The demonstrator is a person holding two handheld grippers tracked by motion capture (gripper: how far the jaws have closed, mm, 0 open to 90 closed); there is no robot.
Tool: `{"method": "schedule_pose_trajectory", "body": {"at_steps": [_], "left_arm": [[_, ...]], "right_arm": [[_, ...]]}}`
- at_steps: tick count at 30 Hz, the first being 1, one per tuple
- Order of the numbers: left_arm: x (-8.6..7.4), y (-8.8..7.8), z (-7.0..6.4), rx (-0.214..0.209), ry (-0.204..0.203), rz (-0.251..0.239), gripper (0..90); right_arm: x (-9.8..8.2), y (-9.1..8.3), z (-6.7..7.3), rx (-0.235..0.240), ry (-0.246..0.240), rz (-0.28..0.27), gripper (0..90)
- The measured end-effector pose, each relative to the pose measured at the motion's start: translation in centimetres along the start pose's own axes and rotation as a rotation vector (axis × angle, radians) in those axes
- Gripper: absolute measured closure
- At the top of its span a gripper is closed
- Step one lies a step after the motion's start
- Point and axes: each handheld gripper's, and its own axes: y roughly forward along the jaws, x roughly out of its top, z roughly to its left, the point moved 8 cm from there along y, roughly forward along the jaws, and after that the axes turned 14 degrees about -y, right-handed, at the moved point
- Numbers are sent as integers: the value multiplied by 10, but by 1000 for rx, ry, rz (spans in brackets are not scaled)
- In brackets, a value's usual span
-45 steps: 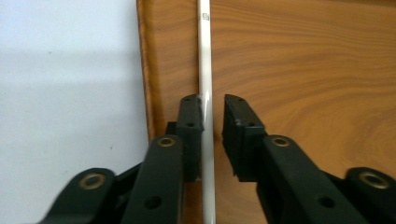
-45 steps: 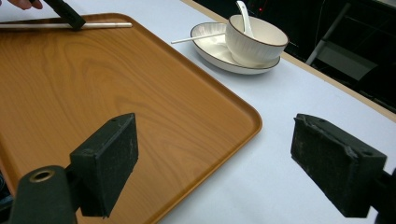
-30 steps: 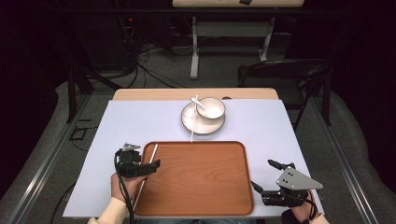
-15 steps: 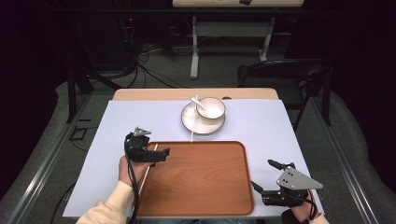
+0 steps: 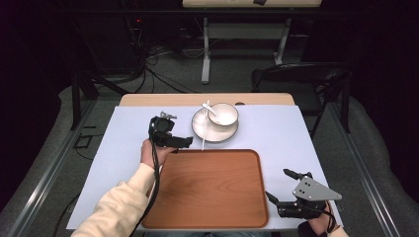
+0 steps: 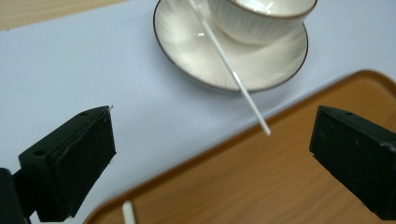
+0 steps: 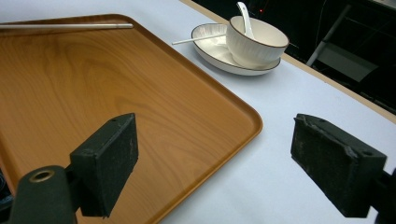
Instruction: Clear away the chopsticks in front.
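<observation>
A white bowl (image 5: 223,114) with a white spoon (image 5: 209,108) in it stands on a saucer (image 5: 200,129) behind the wooden tray (image 5: 210,197). One white chopstick (image 5: 203,139) leans from the saucer to the tray's far rim. My left gripper (image 5: 178,139) hovers at the tray's far left corner. In the left gripper view it (image 6: 212,140) points at that chopstick (image 6: 229,70) and saucer (image 6: 196,46). Its jaws have just been opening and nothing is between them. A second chopstick (image 7: 65,26) lies along the tray's edge. My right gripper (image 5: 279,185) rests open and empty by the tray's near right corner.
A pale lilac mat (image 5: 113,153) covers the table, with free room left and right of the tray. The wooden table edge (image 5: 163,99) shows beyond the mat. A dark chair (image 5: 301,79) stands behind the table's far right.
The left hand has moved from the tray's near left side up to its far left corner, toward the saucer, and its jaws have spread wider. The right gripper has stayed put.
</observation>
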Motion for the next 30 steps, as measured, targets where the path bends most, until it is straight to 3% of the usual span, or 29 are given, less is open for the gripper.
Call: {"method": "schedule_pose_trajectory", "body": {"at_steps": [4, 5, 8, 11, 15, 19, 26, 30], "left_arm": [[13, 10, -5, 0, 8, 6, 22], [23, 18, -10, -3, 4, 6, 35], [29, 24, -12, -5, 3, 17, 83], [38, 43, -14, 15, -9, 33, 152], [42, 58, -13, 24, -15, 50, 197], [43, 74, -12, 22, -28, 70, 325], [43, 98, -10, 25, -46, 117, 460], [43, 105, -12, -5, -67, 138, 490]], "right_arm": [[0, 0, 0, 1, -1, -1, 144], [0, 0, 0, 0, 1, -1, 144], [0, 0, 0, 1, -1, -2, 144], [0, 0, 0, -1, 1, -3, 144], [0, 1, 0, 2, 0, -1, 144], [0, 0, 0, 3, 0, -3, 144], [0, 0, 0, 3, -1, -2, 144], [0, 0, 0, 4, -1, -3, 144]]}}
